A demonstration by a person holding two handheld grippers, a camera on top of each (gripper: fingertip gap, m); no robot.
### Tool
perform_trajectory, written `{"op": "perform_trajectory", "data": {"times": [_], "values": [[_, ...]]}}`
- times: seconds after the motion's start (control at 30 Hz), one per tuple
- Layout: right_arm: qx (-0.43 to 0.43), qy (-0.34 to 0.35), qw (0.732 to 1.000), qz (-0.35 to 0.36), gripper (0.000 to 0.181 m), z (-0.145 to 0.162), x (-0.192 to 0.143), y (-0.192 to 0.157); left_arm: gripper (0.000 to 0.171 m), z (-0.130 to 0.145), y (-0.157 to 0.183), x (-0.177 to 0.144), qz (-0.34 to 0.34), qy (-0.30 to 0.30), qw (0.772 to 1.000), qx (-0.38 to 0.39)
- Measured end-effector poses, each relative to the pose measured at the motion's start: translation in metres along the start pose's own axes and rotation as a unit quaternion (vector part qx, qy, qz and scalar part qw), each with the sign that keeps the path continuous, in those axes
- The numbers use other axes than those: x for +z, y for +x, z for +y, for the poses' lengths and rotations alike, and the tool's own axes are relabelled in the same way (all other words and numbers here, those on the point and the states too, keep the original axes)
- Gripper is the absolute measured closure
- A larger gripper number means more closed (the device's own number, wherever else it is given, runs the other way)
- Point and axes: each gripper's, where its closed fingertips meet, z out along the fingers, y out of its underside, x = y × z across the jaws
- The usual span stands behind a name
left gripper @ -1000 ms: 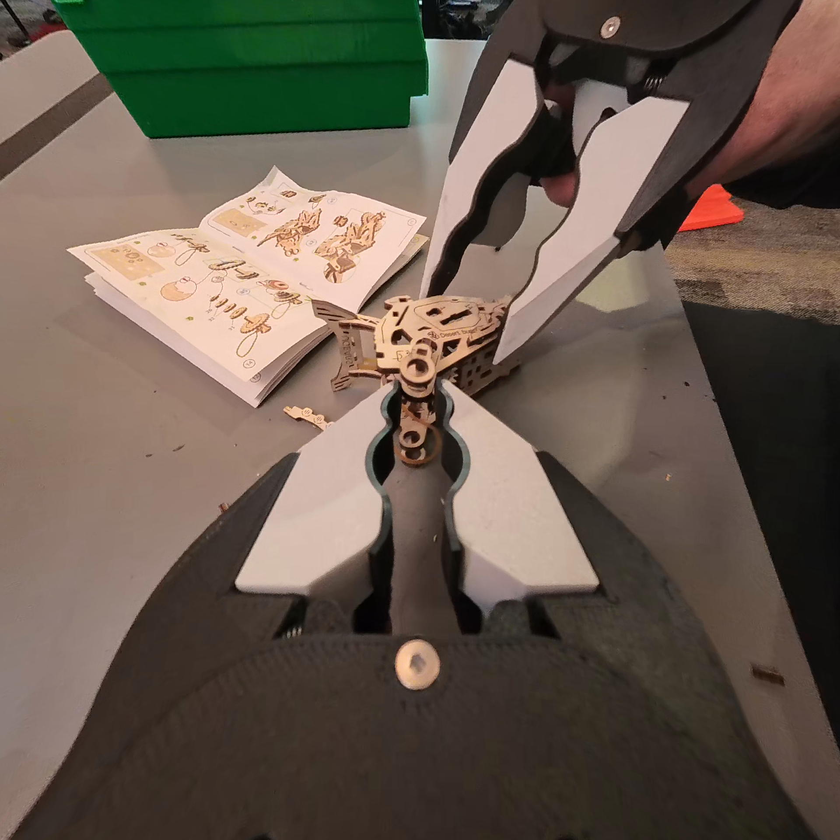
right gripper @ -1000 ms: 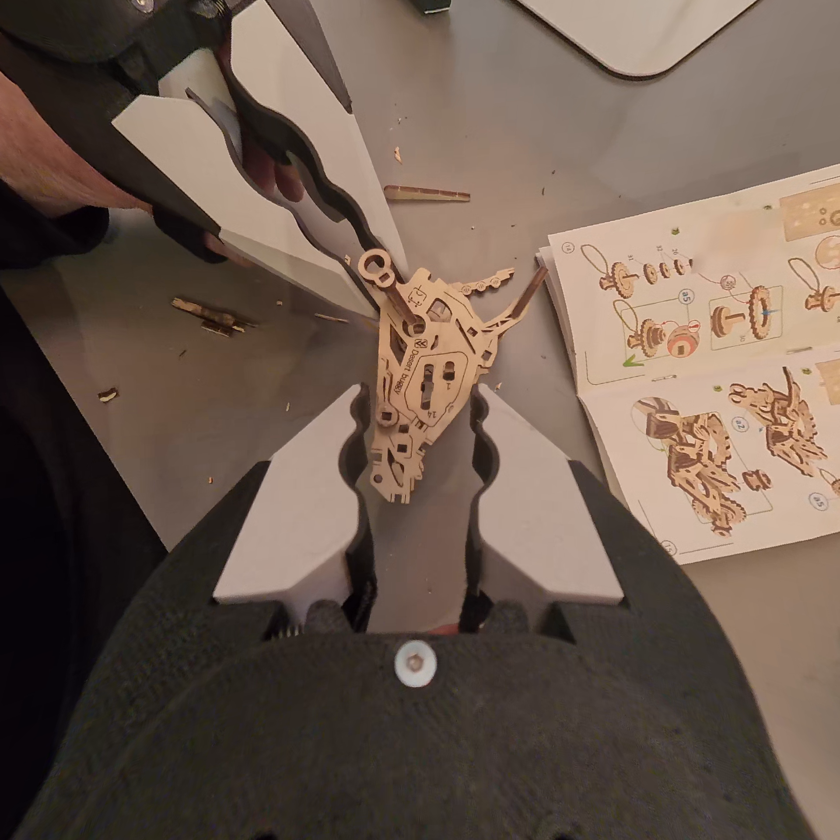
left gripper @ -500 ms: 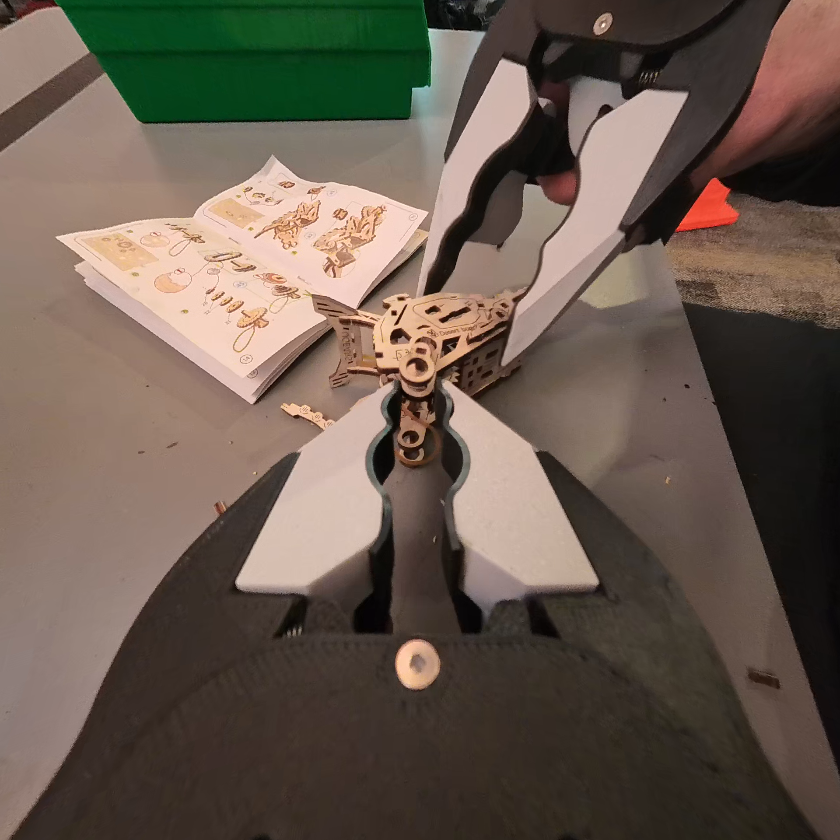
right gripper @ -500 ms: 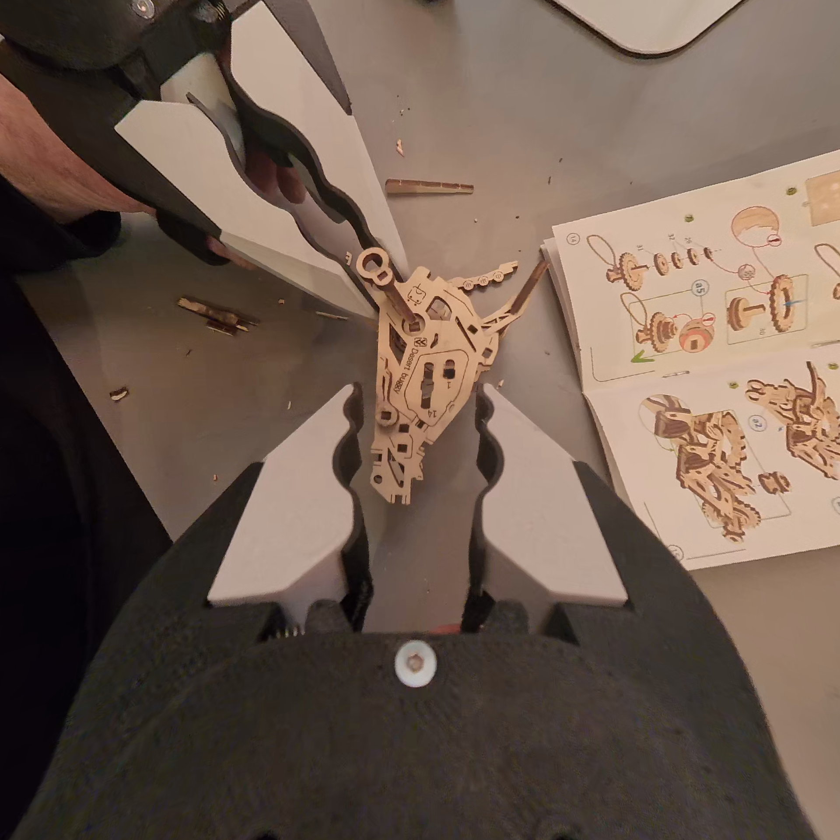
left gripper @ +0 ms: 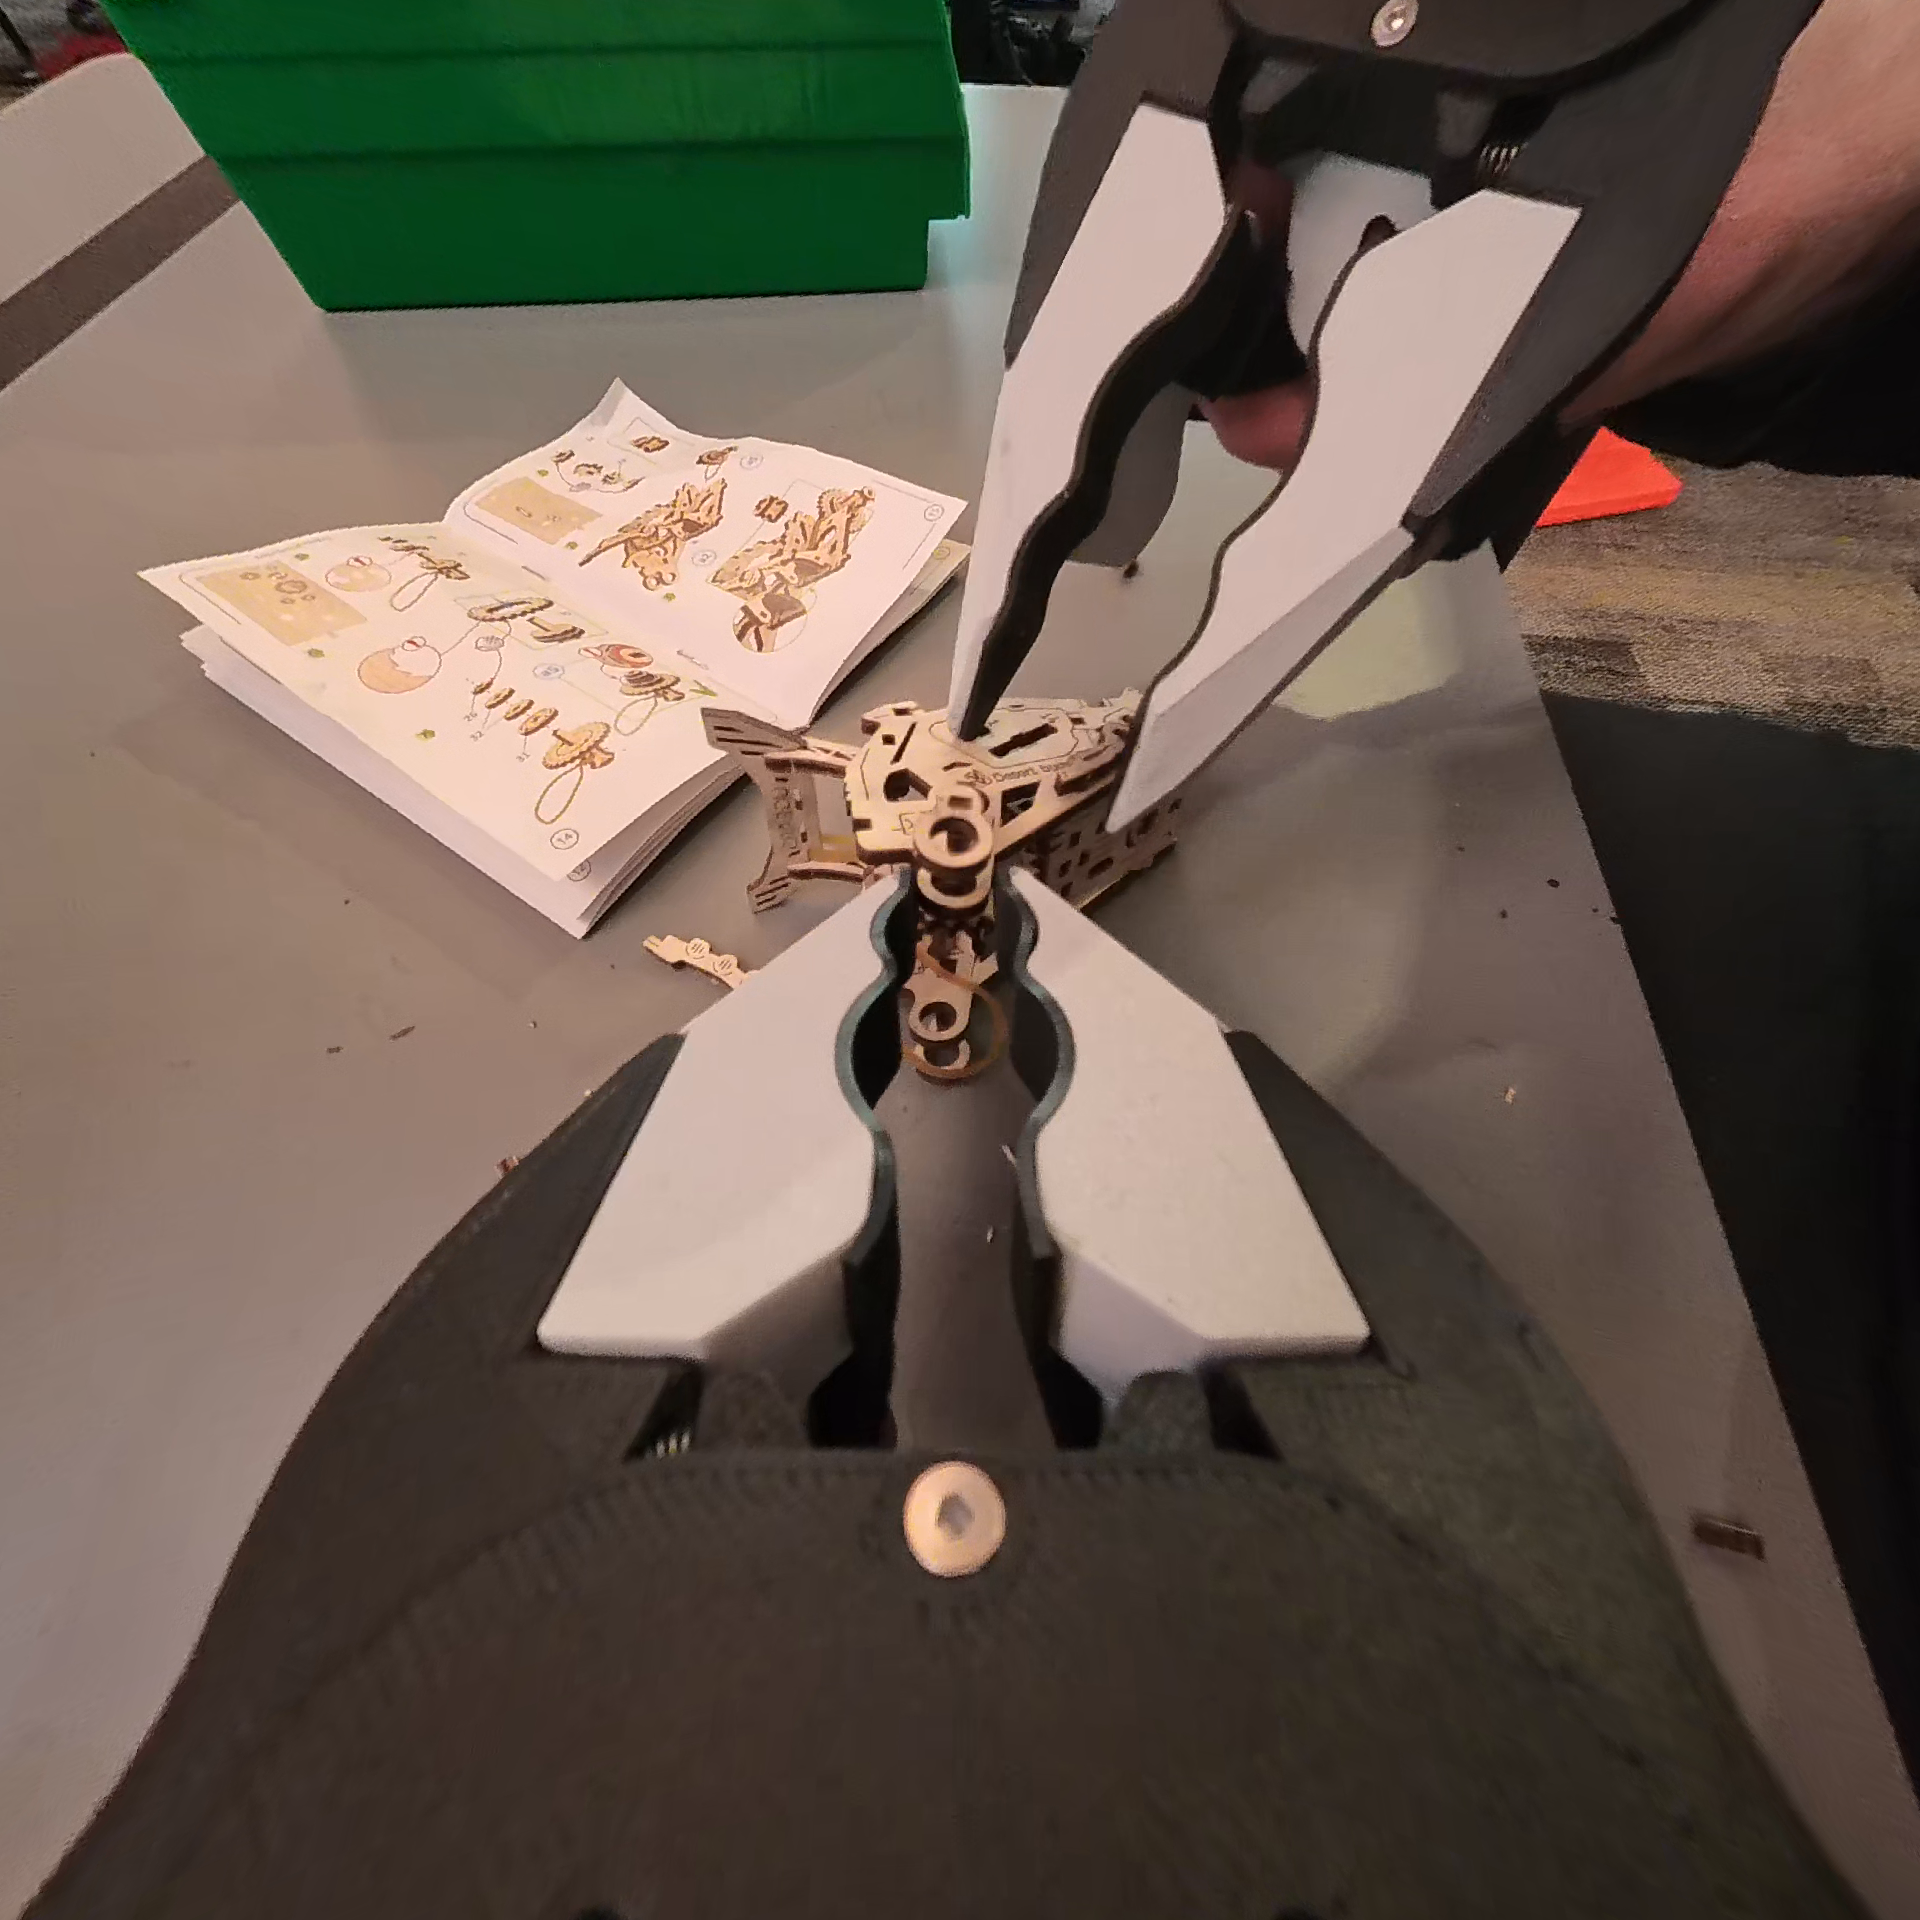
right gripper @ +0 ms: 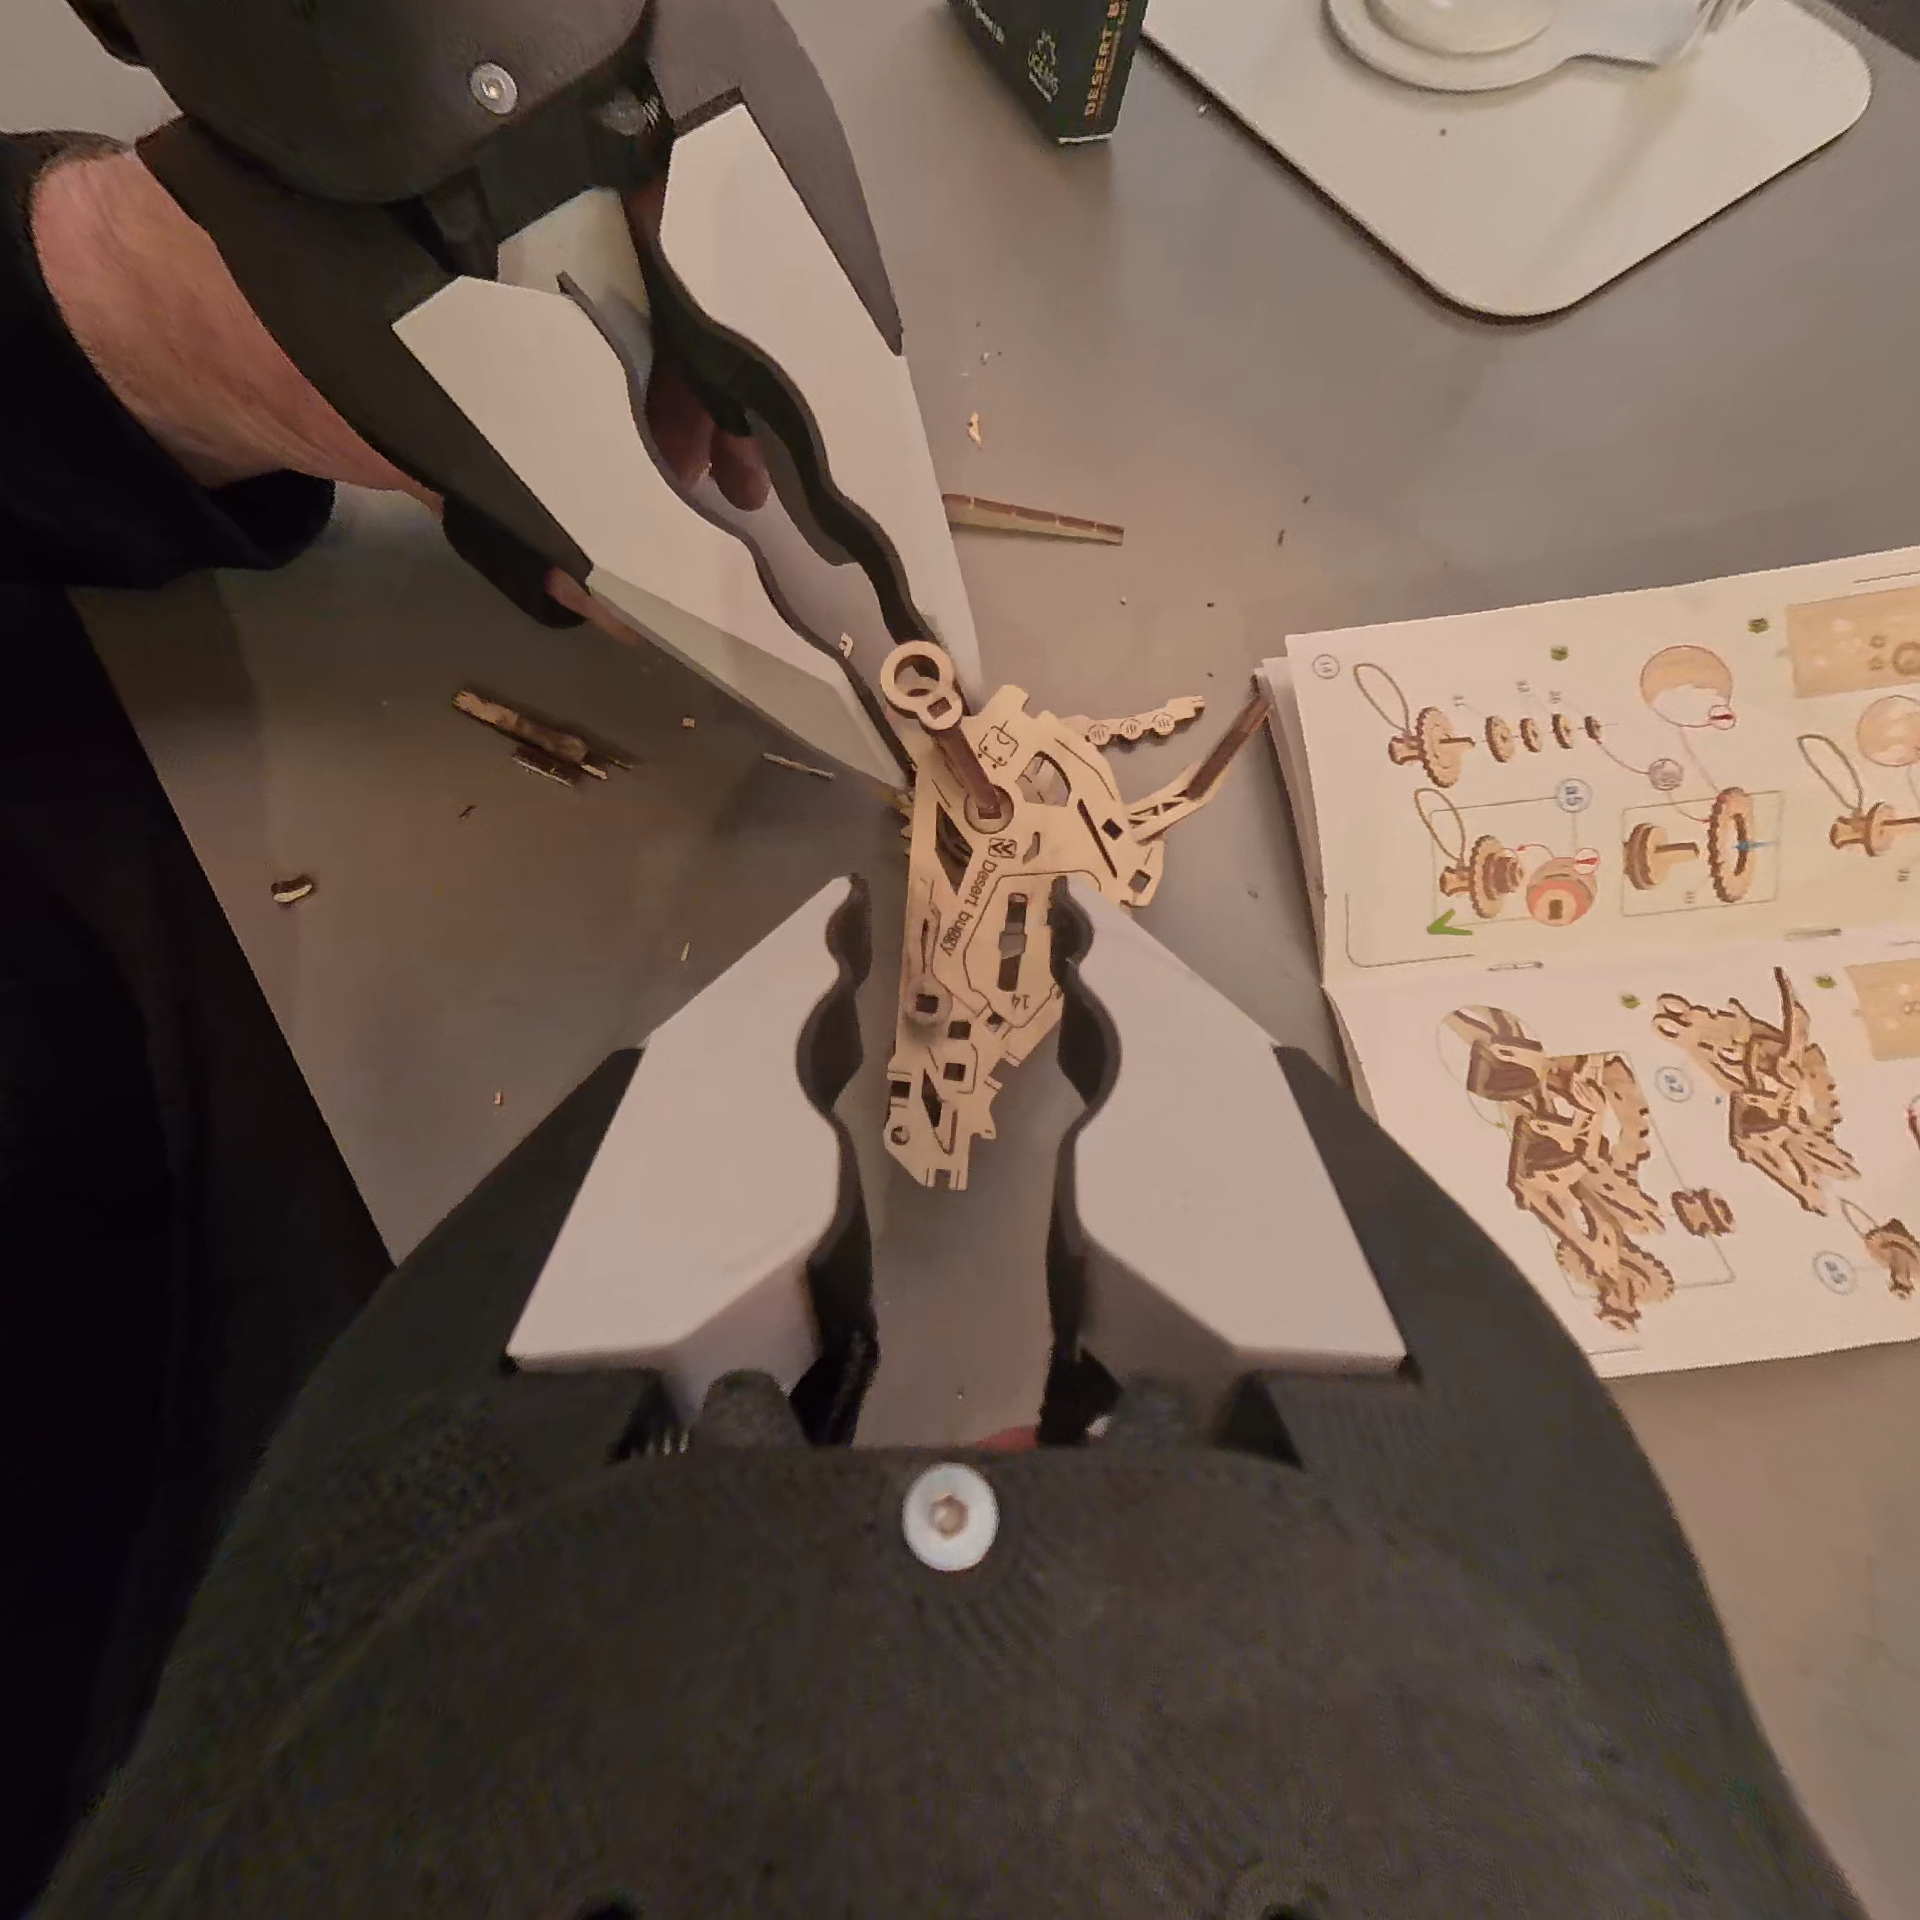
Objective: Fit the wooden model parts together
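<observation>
The wooden model body [right gripper: 987, 935] is a flat laser-cut assembly on the grey table [right gripper: 1299, 436]; it also shows in the left wrist view [left gripper: 1018, 769]. My right gripper [right gripper: 961, 899] reaches down over it, its jaws closed in on the body's two sides; it enters the left wrist view from above [left gripper: 1049, 774]. My left gripper [left gripper: 951, 883] is shut on a small wooden crank part with ring ends [left gripper: 951, 831], held against the model's near end. In the right wrist view the left gripper [right gripper: 904, 748] comes from the upper left, with the crank's ring [right gripper: 914, 675] at its tips.
An open instruction booklet [left gripper: 540, 644] lies left of the model and also shows in the right wrist view [right gripper: 1610, 935]. Green bins [left gripper: 582, 156] stand at the back. A loose wooden link [left gripper: 696, 951], a wooden strip [right gripper: 1029, 520], scraps [right gripper: 540, 738], a dark box [right gripper: 1049, 62] and a white mat [right gripper: 1507, 156] lie around. Less than 4 cm separates the two grippers' tips.
My right gripper's jaws have narrowed onto the model body. My left gripper still holds the crank part at the model, barely moved.
</observation>
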Motion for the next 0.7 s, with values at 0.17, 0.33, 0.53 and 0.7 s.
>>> {"op": "perform_trajectory", "data": {"times": [0.17, 0.33, 0.53, 0.7], "values": [[-0.003, -0.001, 1.000, -0.003, 0.147, -0.0019, 0.0010, -0.0006, 0.161, 0.0024, -0.0009, -0.0005, 0.000, 0.002, 1.000, -0.007], [0.006, 0.003, 1.000, -0.012, 0.148, -0.0036, 0.0012, -0.0002, 0.161, 0.0034, -0.0024, -0.0009, 0.003, -0.003, 1.000, -0.015], [0.006, 0.001, 1.000, -0.014, 0.144, -0.0042, 0.0026, -0.0032, 0.161, 0.0076, -0.0032, -0.0010, 0.017, -0.007, 0.999, -0.027], [0.014, 0.005, 1.000, -0.025, 0.140, -0.0038, 0.0023, -0.0044, 0.161, 0.0075, -0.0041, -0.0003, 0.016, -0.010, 0.999, -0.026]]}}
